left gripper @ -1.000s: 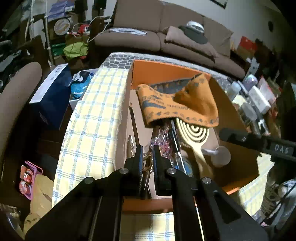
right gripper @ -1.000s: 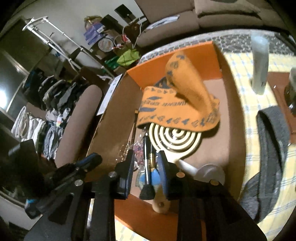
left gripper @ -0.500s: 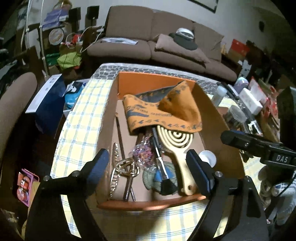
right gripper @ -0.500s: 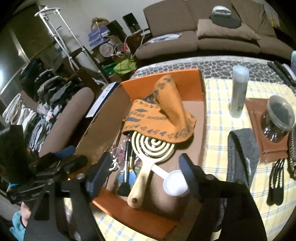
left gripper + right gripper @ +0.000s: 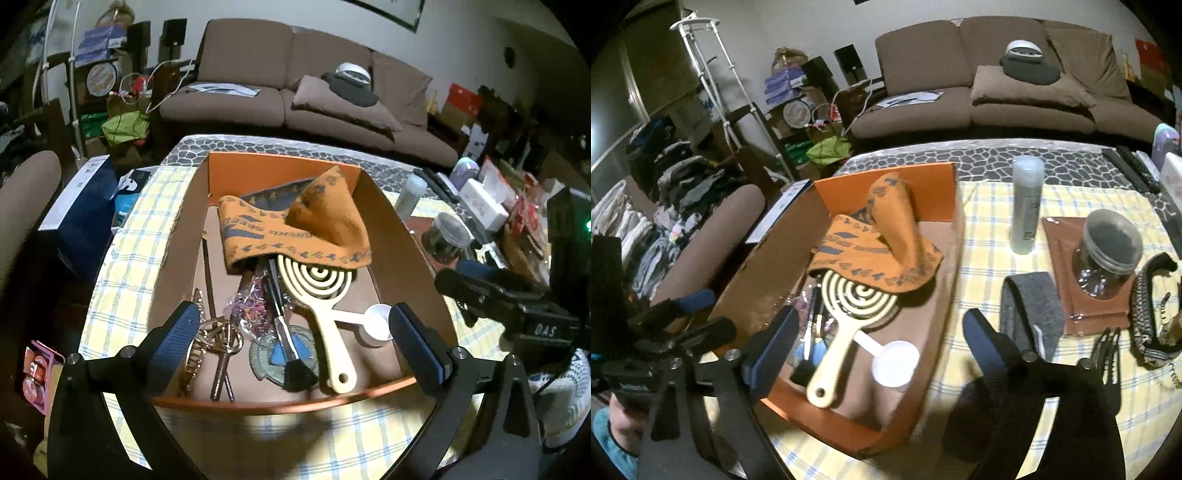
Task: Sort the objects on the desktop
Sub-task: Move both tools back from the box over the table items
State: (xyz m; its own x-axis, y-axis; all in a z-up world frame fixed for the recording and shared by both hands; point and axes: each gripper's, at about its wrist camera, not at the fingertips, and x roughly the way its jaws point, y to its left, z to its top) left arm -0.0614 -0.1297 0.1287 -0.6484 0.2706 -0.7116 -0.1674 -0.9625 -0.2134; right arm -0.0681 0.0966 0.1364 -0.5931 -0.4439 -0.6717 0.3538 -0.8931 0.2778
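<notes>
An orange cardboard box (image 5: 280,170) on the checked tablecloth holds an orange patterned cloth (image 5: 295,229), a cream spiral hairbrush (image 5: 317,280), a white scoop (image 5: 376,325), a black makeup brush (image 5: 284,332), a gold hair clip (image 5: 195,354) and a metal key piece (image 5: 225,350). My left gripper (image 5: 295,336) hangs over the box's near end, its jaws opening wide and holding nothing. My right gripper (image 5: 881,349) hovers above the scoop (image 5: 895,358) and brush handle (image 5: 831,362), jaws also opening and empty.
Right of the box (image 5: 886,188) lie a grey felt strip (image 5: 1030,314), a frosted bottle (image 5: 1027,206), a lidded jar (image 5: 1108,254) on a brown tray (image 5: 1067,299), a black claw clip (image 5: 1108,354) and a braided band (image 5: 1145,314). A sofa stands behind the table.
Both grippers went from nearly shut to wide open and drew back and up from the box. The metal piece and the makeup brush now lie free in the box.
</notes>
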